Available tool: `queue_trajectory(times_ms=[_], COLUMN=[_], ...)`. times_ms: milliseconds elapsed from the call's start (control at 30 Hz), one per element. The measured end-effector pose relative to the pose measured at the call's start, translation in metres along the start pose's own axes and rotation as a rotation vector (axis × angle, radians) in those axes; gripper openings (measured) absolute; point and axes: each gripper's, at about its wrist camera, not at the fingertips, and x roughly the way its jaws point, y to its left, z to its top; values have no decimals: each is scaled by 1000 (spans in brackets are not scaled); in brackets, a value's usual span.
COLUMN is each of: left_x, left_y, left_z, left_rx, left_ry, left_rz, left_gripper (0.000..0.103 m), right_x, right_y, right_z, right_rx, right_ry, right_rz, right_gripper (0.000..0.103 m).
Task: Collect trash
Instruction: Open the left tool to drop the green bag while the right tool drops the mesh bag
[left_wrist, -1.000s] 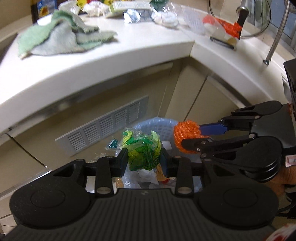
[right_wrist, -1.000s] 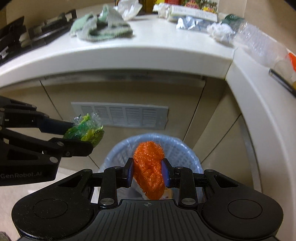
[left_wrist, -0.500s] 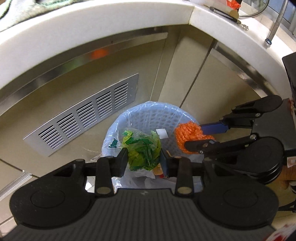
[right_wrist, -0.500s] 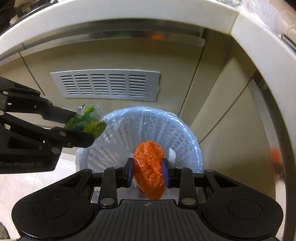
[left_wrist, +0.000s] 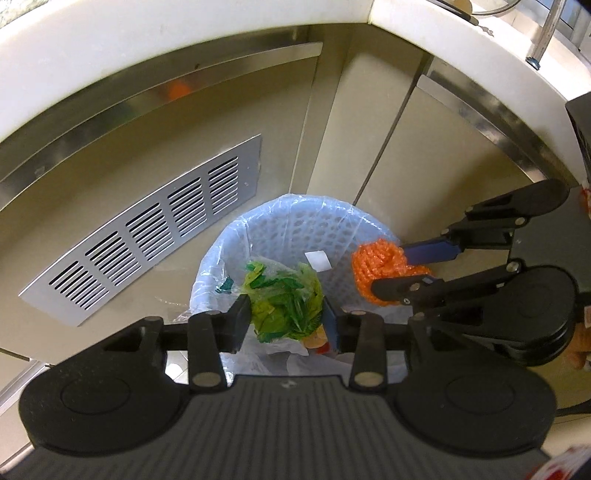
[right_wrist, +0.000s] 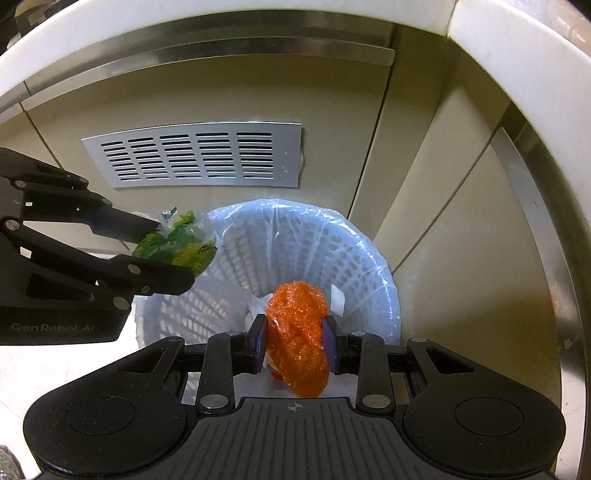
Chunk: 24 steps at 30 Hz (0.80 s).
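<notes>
Since the earlier frames both tools had come down from the level of the cluttered surface, so that its top had slid out of sight and the white basket (left_wrist: 295, 221) lined with a clear bag filled the middle of each view. The left tool (left_wrist: 288, 319) had just been opening its jaws, with the green and yellow crumpled wrapper (left_wrist: 286, 302) between them; the wrapper still sat against the left pad while a narrow gap showed at the right pad, so the grip looked loosened rather than firm. It hung over the near left part of the basket's rim. The right tool (right_wrist: 295, 345) was clamped on the orange mesh wad (right_wrist: 299, 339), both blue pads pressing its sides, the wad bulging above and below the fingers. It hung over the inside of the basket, above white scraps and a red and yellow piece lying in the bottom. Seen from the left wrist, the right tool reached in from the right side over the basket's rim. Behind the basket stood beige cabinet doors with a slotted metal vent (right_wrist: 199, 158), under the curved white edge of the surface (left_wrist: 147, 48).
</notes>
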Motion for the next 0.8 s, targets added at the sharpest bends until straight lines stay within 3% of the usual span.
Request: queue_trajectory(times_ms=[67, 800], left_x=[3, -10], left_y=[0, 3], left_z=[0, -6], left_rx=[3, -7], left_ry=[3, -16], left_rz=[-7, 34], left_gripper=[49, 49], right_x=[0, -4], right_y=[-1, -1], right_z=[0, -1], right_rx=[3, 3], right_ry=[2, -12], right_rz=[1, 11], right_gripper=[32, 32])
